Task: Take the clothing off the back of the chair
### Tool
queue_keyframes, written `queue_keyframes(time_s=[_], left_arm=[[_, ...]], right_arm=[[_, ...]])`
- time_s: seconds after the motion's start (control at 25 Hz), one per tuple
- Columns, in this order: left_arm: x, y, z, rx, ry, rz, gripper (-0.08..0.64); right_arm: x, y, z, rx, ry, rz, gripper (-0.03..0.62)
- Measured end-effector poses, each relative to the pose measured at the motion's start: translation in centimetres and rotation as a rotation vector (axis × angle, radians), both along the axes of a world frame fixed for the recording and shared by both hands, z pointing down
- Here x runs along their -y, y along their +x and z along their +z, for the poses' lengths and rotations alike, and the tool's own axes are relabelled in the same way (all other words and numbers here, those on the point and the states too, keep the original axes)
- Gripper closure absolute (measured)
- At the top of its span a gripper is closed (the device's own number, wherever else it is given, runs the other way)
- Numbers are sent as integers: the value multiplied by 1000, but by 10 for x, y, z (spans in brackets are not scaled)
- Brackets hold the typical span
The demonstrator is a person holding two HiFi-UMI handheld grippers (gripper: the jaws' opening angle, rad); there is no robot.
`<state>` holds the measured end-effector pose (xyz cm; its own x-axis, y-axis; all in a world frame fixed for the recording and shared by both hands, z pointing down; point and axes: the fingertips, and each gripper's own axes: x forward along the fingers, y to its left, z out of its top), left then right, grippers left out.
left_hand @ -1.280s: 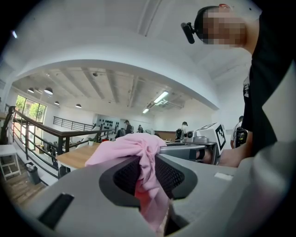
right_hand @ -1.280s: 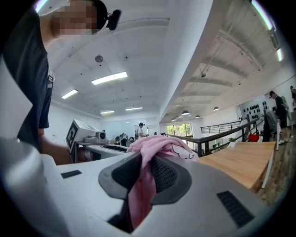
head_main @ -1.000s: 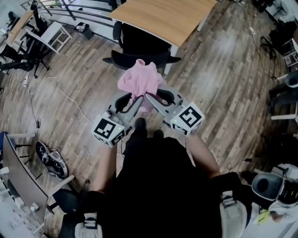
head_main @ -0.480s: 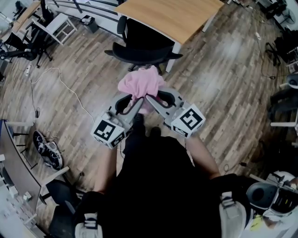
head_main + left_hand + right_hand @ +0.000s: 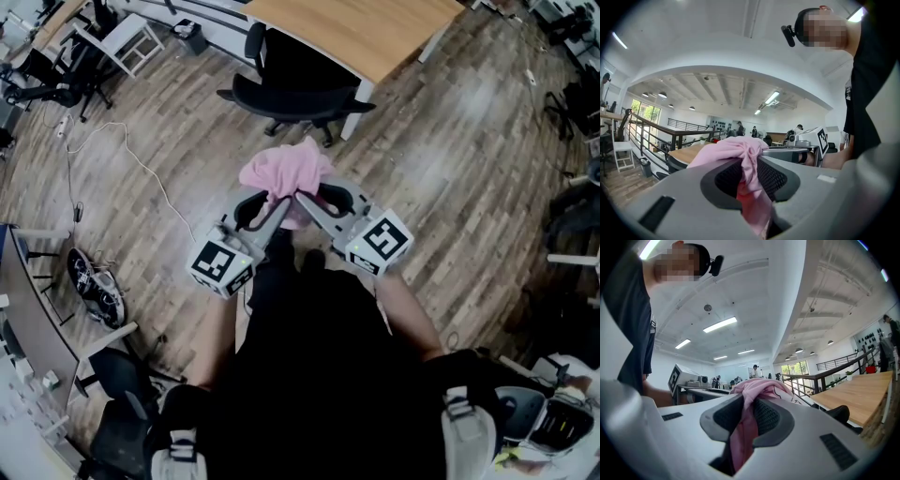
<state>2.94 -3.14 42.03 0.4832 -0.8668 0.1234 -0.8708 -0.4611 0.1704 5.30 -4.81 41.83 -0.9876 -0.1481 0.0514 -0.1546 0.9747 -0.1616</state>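
Observation:
A pink garment [image 5: 286, 174] hangs bunched between my two grippers, held in the air in front of me and clear of the black office chair [image 5: 298, 94]. My left gripper [image 5: 277, 201] is shut on the garment's left part; pink cloth [image 5: 746, 168] is pinched between its dark pads. My right gripper [image 5: 302, 199] is shut on the garment's right part, with cloth [image 5: 746, 425] squeezed between its pads. The two gripper tips almost meet under the cloth. The chair stands beyond the garment, at a wooden desk [image 5: 361, 33].
A white cable [image 5: 141, 159] trails over the wood floor at the left. Shoes [image 5: 97, 293] lie at the lower left beside a grey desk edge [image 5: 28, 323]. More chairs stand at the right edge [image 5: 577, 211]. My own legs and feet are directly below the grippers.
The garment and both grippers have drawn back from the chair; the chair and desk now sit farther up the head view. Both grips on the cloth are unchanged.

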Motion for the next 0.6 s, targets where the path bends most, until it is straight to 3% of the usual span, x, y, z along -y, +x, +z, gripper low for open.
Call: queue_keyframes(time_s=[0.24, 0.6], left_arm=[[-6, -4, 9, -12, -10, 7, 462], [-13, 6, 23, -22, -32, 31, 462]], right_arm=[[-7, -5, 9, 10, 24, -18, 531], [-14, 5, 26, -28, -28, 7, 531]])
